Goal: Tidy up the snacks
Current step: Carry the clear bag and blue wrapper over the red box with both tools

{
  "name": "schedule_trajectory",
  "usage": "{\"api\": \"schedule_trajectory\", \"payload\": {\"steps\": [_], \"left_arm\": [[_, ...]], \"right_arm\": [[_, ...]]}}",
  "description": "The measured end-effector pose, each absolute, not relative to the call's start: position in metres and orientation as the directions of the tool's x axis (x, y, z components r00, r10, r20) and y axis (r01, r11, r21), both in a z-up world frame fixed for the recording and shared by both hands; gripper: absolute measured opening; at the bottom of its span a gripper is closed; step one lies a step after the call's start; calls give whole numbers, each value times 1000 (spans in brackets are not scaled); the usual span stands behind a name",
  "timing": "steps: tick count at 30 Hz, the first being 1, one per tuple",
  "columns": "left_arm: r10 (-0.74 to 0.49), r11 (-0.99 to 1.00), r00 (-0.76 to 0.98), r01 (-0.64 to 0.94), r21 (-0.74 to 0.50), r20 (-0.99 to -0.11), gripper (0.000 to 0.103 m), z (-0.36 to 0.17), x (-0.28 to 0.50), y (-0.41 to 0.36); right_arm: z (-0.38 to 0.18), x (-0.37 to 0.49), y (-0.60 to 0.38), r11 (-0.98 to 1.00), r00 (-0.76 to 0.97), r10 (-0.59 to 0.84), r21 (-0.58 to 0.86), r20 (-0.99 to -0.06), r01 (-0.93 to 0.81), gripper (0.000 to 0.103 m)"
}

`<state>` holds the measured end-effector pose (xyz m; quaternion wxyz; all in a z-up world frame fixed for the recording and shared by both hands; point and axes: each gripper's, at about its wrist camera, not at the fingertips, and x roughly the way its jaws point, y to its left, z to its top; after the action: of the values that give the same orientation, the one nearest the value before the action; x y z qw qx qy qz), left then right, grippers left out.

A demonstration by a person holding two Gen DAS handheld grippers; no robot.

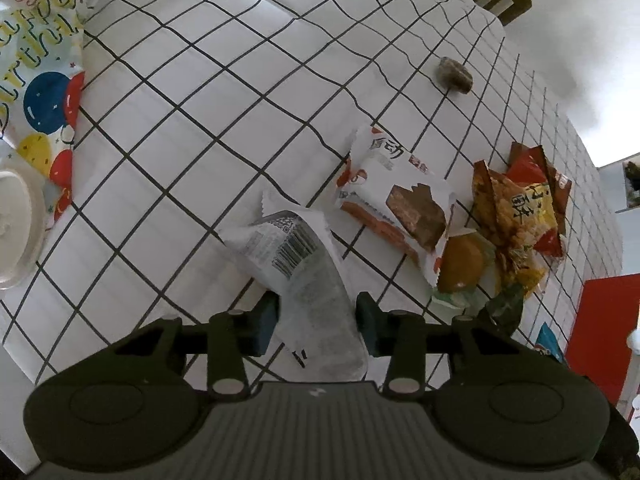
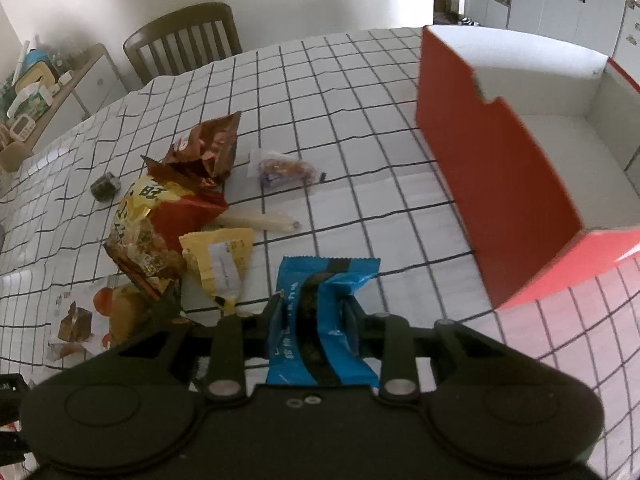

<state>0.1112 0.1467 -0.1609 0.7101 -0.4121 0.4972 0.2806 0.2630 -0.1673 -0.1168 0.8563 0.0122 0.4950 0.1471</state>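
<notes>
- Picking-up step, judged from how things lie: one snack in each gripper, pile still on the table.
- Left gripper (image 1: 316, 316) closed on a white packet (image 1: 308, 272), blue pads pressing both its sides.
- White packet sticking up and forward out of the jaws, barcode side showing, far end over the checked tablecloth (image 1: 192, 92).
- Right gripper (image 2: 312, 312) closed on a blue packet (image 2: 320, 312), squeezed in the middle, so the wrapper looks pinched there.
- Top of the blue packet fanning out above the jaws, bottom hanging down toward the camera.
- Red box (image 2: 496, 184) to the right of the right gripper, near but not touching, open top, white and empty-looking inside.
- Rest of the snacks in a heap, to the left in the right view: yellow and red bag (image 2: 160, 216), brown bag (image 2: 208, 148), small yellow packet (image 2: 220, 260), long pale stick (image 2: 256, 220), little clear bag (image 2: 284, 168).
- White cake packet (image 1: 396, 208) just past the left gripper, close to the white packet but apart from it.
- Small dark lump (image 1: 454, 76) alone, well apart from the heap.
- Birthday bag (image 1: 40, 80) at the far left edge in the left view.
- Next move, as a guess: lift both packets clear, then carry them over the box wall and let go inside.
- Needs a lift high enough to clear the red wall, and a soft squeeze, since thin wrappers slip or crush easily.
- Blue packet closer to the box, so probably first in.
</notes>
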Motion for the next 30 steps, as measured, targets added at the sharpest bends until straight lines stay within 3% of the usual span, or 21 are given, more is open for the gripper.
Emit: {"api": "schedule_trajectory", "payload": {"steps": [13, 30], "left_arm": [[-48, 593, 438, -711, -378, -898, 41, -110, 116, 99], [-113, 800, 533, -452, -395, -838, 42, -30, 205, -26]], "right_arm": [[-68, 249, -207, 936, 476, 318, 193, -820, -294, 30], [-4, 282, -293, 916, 512, 376, 226, -772, -331, 30]]}}
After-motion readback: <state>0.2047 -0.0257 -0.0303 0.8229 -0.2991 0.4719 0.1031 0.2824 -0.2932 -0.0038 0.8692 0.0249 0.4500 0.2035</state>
